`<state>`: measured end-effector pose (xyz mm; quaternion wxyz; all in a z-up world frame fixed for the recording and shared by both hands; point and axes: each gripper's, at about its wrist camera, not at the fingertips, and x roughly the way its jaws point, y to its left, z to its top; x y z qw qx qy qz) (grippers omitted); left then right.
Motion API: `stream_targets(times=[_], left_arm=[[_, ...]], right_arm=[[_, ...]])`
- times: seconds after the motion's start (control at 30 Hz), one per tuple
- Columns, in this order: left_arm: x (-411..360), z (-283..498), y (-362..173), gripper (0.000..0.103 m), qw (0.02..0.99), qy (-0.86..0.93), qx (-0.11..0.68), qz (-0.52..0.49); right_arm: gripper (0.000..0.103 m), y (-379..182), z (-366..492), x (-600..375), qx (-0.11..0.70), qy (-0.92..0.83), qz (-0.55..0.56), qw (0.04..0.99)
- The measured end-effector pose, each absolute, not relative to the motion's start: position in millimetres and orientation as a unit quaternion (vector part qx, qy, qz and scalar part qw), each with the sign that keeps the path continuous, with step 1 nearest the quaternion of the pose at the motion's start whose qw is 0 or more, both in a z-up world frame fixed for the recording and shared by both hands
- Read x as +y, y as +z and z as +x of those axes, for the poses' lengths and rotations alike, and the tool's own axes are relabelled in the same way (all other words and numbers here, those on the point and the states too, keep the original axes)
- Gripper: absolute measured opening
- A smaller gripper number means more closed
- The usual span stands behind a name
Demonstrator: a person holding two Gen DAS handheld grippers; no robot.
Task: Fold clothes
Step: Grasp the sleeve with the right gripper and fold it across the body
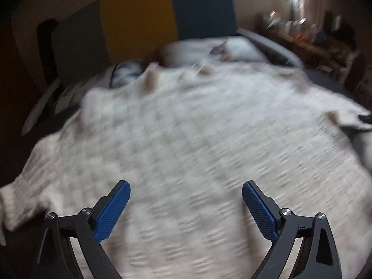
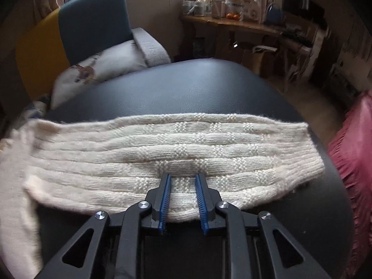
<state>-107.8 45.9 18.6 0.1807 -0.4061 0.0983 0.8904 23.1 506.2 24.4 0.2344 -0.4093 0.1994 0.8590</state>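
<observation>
Left gripper (image 1: 186,205) first: jaws spread wide, nothing between the blue pads (image 1: 111,211), hanging over the cream knit sweater (image 1: 186,127). That view is smeared with blur, so the knit pattern barely reads. The sweater fills nearly the whole frame; its left edge ends in a ribbed cuff at the far left, with dark surface showing beyond it. Its far edge runs ragged in front of a pale pillow (image 1: 209,48) and the yellow-and-teal chair (image 1: 167,16). On the right, the edge tapers to a point close to the frame's rim.

Over to the right gripper (image 2: 183,197): jaws parted only a little, the fingers (image 2: 165,195) lying on a sleeve (image 2: 174,146) of the sweater, a narrow strip of knit showing between them. Whether they are pinching it, I cannot tell. The sleeve stretches flat across a black table (image 2: 186,88), its cuff end squared off to the right, short of the table's edge. Bare table lies beyond the sleeve's far edge and past the cuff. A pink cloth (image 2: 353,153) sits off the table's right side, a cluttered shelf (image 2: 232,23) behind.
</observation>
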Motion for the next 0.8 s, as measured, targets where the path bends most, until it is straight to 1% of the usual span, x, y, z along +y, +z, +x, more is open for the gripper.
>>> stream_targets(times=[0.1,0.2,0.3,0.37,0.43,0.53,0.57,0.6,0.67,0.73,0.77,0.8], left_arm=[[91,-94,38,0.098,0.238,0.892,0.088,-0.374],[146,-79,46,0.098,0.283,0.883,0.109,-0.357],[193,-69,41,0.098,0.309,0.875,0.133,-0.348],[216,-64,35,0.098,0.308,0.872,0.147,-0.349],[236,-64,28,0.098,0.298,0.872,0.163,-0.353],[252,-71,18,0.098,0.277,0.874,0.159,-0.367],[254,-72,11,0.098,0.274,0.87,0.163,-0.376],[257,-74,3,0.098,0.27,0.866,0.168,-0.385],[261,-73,-12,0.099,0.267,0.856,0.182,-0.404],[260,-77,-18,0.099,0.269,0.85,0.173,-0.418],[258,-80,-18,0.103,0.27,0.849,0.164,-0.424],[257,-83,-19,0.103,0.27,0.847,0.156,-0.43]], right_arm=[[0.022,35,40,522,0.243,0.862,-0.383,0.225],[0.022,42,66,547,0.285,0.847,-0.371,0.253],[0.023,42,88,576,0.321,0.827,-0.363,0.286],[0.028,41,102,595,0.343,0.812,-0.358,0.308],[0.03,34,112,609,0.365,0.796,-0.357,0.326],[0.041,17,125,626,0.429,0.77,-0.34,0.327],[0.046,12,125,629,0.445,0.765,-0.334,0.322],[0.049,11,124,631,0.451,0.766,-0.327,0.322],[0.05,12,119,633,0.453,0.77,-0.312,0.322],[0.05,11,114,635,0.458,0.772,-0.307,0.317],[0.05,11,112,635,0.455,0.772,-0.305,0.322],[0.05,12,109,635,0.45,0.772,-0.305,0.33]])
